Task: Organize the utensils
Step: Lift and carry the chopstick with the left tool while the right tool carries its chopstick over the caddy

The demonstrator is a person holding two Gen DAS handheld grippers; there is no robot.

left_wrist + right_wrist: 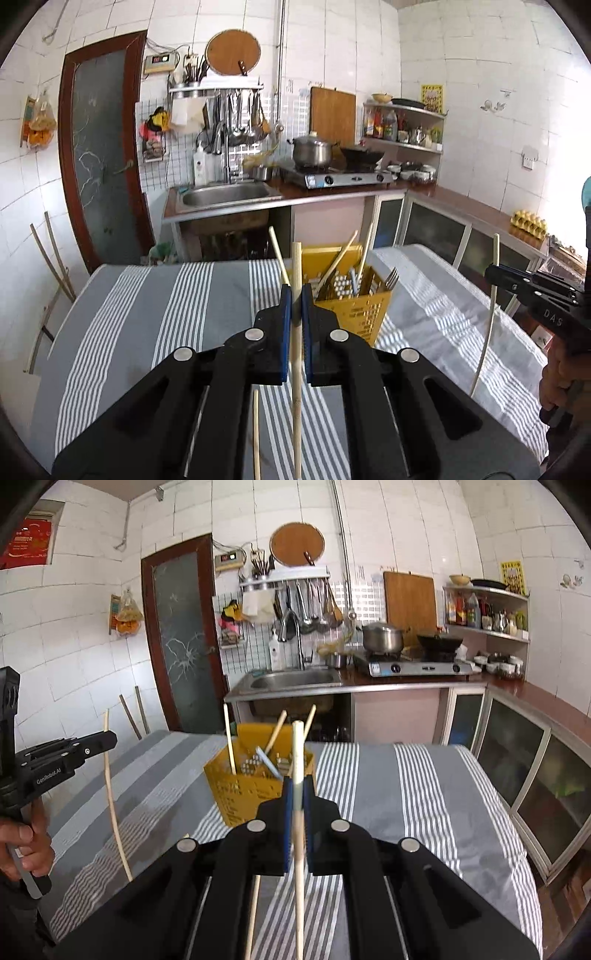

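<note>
A yellow utensil basket [354, 310] [247, 794] stands on the striped table, with several chopsticks and a fork [392, 277] sticking up in it. My left gripper [295, 291] is shut on a pale wooden chopstick [296, 387], held nearly upright just in front of the basket. My right gripper [297, 784] is shut on a second chopstick [298, 886], also upright and near the basket. Each gripper shows in the other's view, the right one [495, 275] and the left one [107, 740], each raised above the table with its chopstick. Another chopstick [256, 432] [253, 915] lies on the cloth below.
The table's grey and white striped cloth [155, 314] [424, 794] spreads around the basket. Behind it are a counter with a sink [225, 194], a stove and pot [310, 151], and glass-fronted cabinets [524, 775] to the right. A person's hand [26, 842] holds the left gripper's handle.
</note>
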